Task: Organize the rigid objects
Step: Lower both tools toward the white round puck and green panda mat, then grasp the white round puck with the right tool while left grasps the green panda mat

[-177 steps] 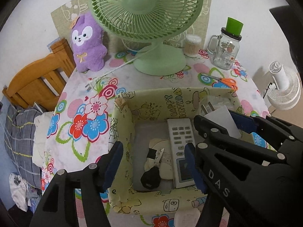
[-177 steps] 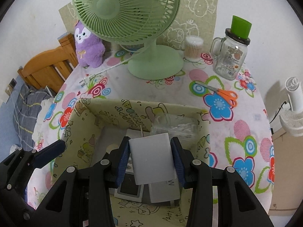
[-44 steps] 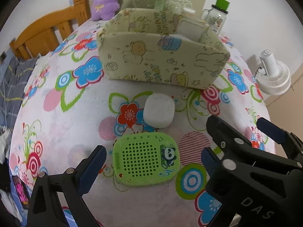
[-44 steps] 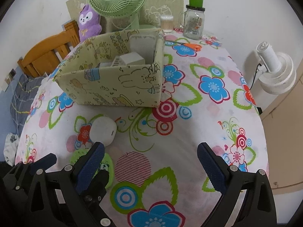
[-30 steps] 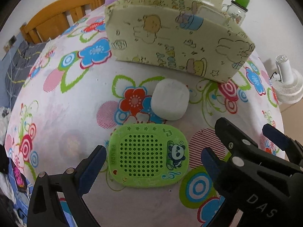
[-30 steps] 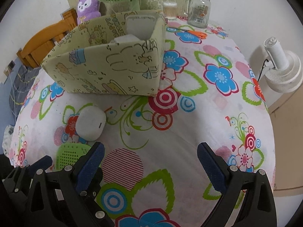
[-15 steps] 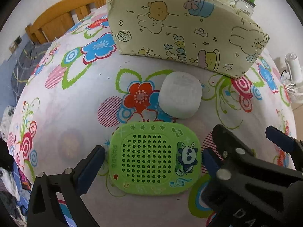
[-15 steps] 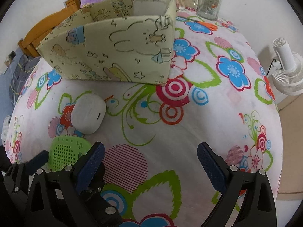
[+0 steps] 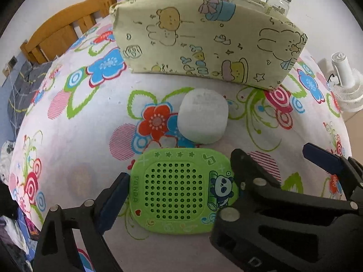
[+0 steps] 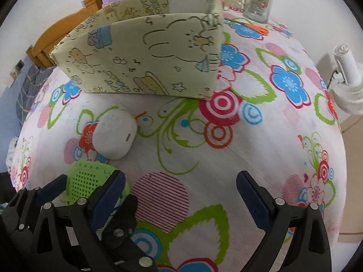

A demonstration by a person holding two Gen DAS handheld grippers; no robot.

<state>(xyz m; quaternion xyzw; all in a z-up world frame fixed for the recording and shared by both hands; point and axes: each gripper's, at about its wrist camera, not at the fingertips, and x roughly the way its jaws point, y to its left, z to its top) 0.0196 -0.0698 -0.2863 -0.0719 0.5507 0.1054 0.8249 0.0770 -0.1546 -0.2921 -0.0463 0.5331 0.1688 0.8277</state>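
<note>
We take the fabric storage box (image 9: pixel 204 43) as our landmark; it stands on the flowered tablecloth (image 9: pixel 74 124) and already has pale items showing above its rim. On the near side of the box, apart from its front wall, lies the white rounded case (image 9: pixel 202 115). Nearer to us again, just beside that case, lies the green panda speaker (image 9: pixel 179 190), flat on the cloth with its long axis running side to side, parallel to the box's front wall.

Our left gripper (image 9: pixel 179 188) straddles that speaker. Its jaws are closing from a wide spread, with the speaker between them, and the blue left pad (image 9: pixel 113 200) sits at or just off the speaker's short end; we cannot tell if the other pad touches, since that finger covers the edge. So the grip falls across the long axis, end to end.

Our right gripper (image 10: pixel 179 195) is spread wide over bare cloth, further from the speaker, holding nothing.

We judge the left hand the one to lift the speaker forward into the box.
</note>
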